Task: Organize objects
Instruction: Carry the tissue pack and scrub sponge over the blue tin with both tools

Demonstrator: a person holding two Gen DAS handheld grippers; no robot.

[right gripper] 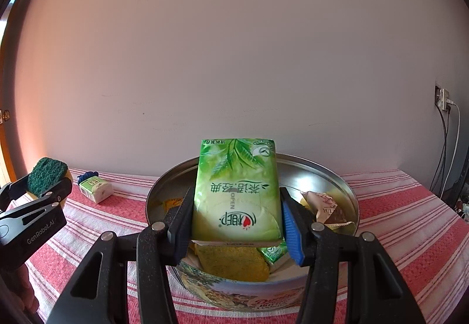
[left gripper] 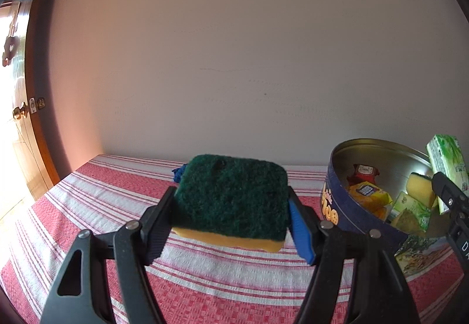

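Observation:
My left gripper (left gripper: 231,206) is shut on a green-and-yellow sponge (left gripper: 234,198) and holds it above the striped cloth, left of the round tin (left gripper: 351,224). It also shows in the right wrist view (right gripper: 44,181) with the sponge (right gripper: 45,174). My right gripper (right gripper: 237,224) is shut on a green tissue pack (right gripper: 237,192) and holds it over the open tin (right gripper: 222,291). The tissue pack also shows in the left wrist view (left gripper: 447,165). The tin holds sachets (left gripper: 369,192), a sponge (right gripper: 231,262) and small tissue packs (right gripper: 272,252).
A red-and-white striped cloth (left gripper: 205,280) covers the table. A small tissue pack (right gripper: 96,189) and a blue item (right gripper: 85,176) lie at the far left near the wall. A wooden door (left gripper: 26,118) stands at the left. Cables (right gripper: 448,148) hang at the right.

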